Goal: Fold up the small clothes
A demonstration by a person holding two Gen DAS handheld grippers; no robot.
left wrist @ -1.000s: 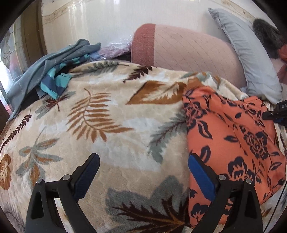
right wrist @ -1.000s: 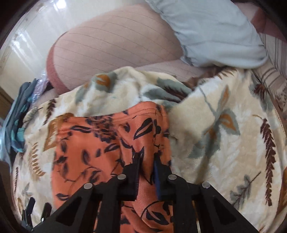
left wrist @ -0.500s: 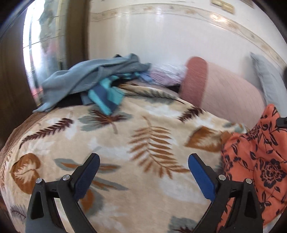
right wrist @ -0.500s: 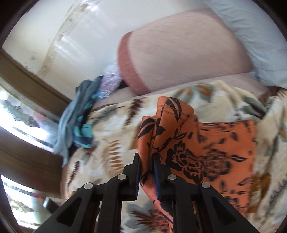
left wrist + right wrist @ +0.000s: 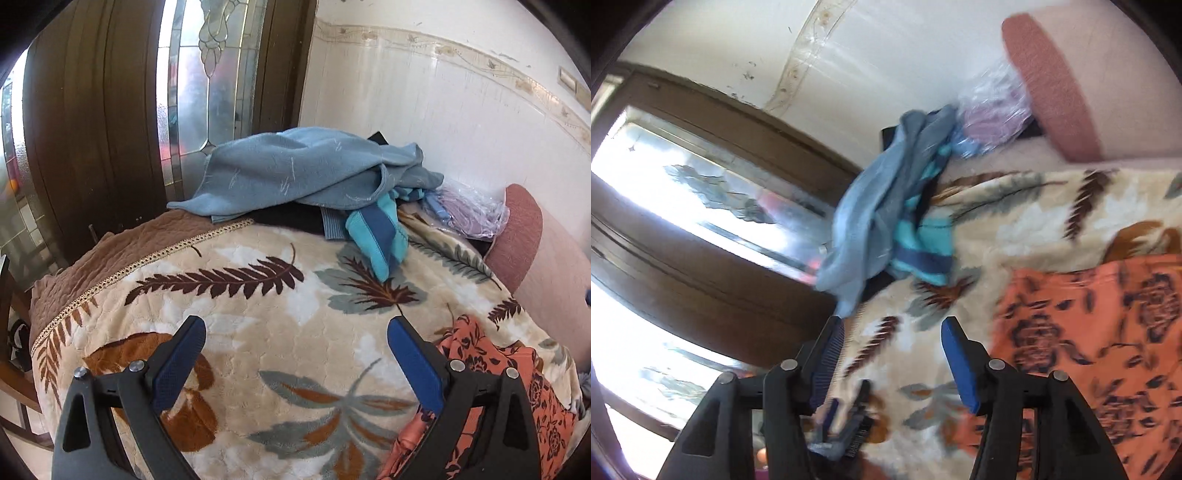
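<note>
An orange garment with dark flowers [image 5: 1097,339] lies folded on the leaf-print blanket [image 5: 280,332]; it also shows at the lower right of the left wrist view [image 5: 517,373]. My right gripper [image 5: 894,332] is open and empty, left of the garment. My left gripper [image 5: 295,336] is open and empty above the blanket, and it shows below my right gripper [image 5: 846,417]. A pile of blue clothes [image 5: 306,170] with a teal striped piece [image 5: 380,236] lies at the bed's far edge.
A wooden door with glass panes [image 5: 110,110] stands behind the bed on the left. A pink bolster [image 5: 539,258] and a clear bag with purple cloth [image 5: 469,206] lie by the white wall. A brown quilted cover [image 5: 122,243] shows at the blanket's left edge.
My right gripper has opened and let go of the orange garment, which now lies on the blanket. Both grippers have swung left toward the pile of blue clothes.
</note>
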